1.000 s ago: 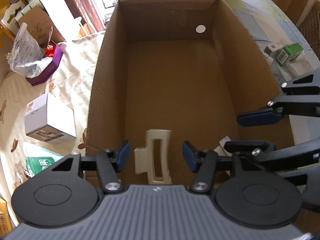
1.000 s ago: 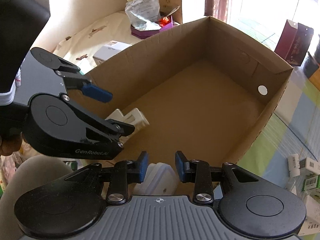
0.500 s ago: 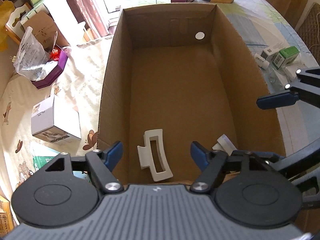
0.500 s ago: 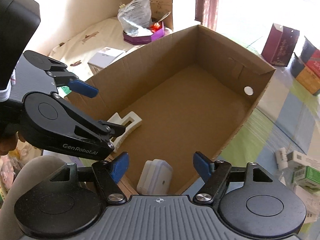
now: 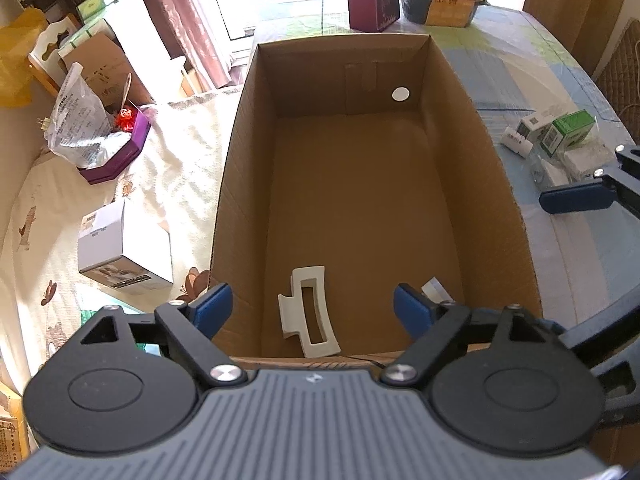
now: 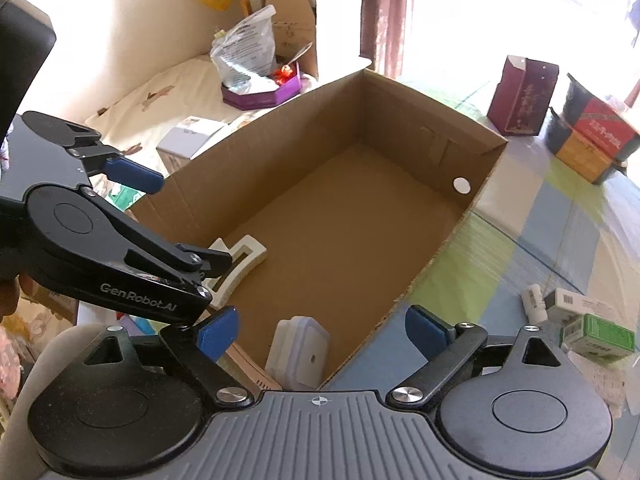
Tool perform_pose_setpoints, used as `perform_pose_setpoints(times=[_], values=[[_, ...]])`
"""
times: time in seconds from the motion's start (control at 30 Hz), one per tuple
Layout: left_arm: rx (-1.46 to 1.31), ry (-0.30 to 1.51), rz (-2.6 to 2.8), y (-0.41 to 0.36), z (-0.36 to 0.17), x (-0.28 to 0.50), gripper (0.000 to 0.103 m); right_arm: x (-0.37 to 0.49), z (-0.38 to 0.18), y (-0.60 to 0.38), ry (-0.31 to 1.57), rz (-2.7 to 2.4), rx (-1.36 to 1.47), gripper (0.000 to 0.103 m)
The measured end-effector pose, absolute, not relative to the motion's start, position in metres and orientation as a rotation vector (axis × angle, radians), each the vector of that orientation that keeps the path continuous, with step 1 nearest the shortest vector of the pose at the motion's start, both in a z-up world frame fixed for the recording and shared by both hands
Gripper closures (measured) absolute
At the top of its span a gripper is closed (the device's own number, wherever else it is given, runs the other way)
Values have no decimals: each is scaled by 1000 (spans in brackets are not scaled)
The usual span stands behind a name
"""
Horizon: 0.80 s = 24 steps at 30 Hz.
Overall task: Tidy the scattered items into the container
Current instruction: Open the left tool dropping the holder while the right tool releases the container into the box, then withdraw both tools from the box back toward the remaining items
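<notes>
Jaws wider; hair clip (image 5: 308,312) below — released

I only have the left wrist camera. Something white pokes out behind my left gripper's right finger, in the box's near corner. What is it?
Observer: The right wrist view shows it whole. It is a white rounded-square case, standing on edge against the near wall of the cardboard box.
Operator: Is it touching the hair clip?
Observer: No. The hair clip lies apart from it, with bare box floor between them.
Operator: And the right gripper? I see just one blue pad.
Observer: The right gripper is open, with nothing held between its fingers.
</notes>
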<state>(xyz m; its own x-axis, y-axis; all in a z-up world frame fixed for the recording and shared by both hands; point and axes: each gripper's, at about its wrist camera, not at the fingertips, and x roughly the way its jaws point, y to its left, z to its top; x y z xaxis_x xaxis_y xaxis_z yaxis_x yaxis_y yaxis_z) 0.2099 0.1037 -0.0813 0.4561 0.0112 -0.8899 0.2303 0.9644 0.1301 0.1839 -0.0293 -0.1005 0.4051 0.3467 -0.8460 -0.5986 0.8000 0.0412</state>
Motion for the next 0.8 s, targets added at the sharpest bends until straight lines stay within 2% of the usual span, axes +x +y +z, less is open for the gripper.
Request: perform_pose_setpoints(times=[0.53, 0.63, 0.8], values=[[257, 1065, -97, 92, -70, 194, 14, 177, -89, -57, 989, 536, -176, 8], [256, 1061, -94, 91, -68, 190, 14, 173, -87, -60, 995, 526, -161, 0], [255, 1052, -88, 88, -64, 184, 12, 167, -80, -66, 969, 534, -126, 0]])
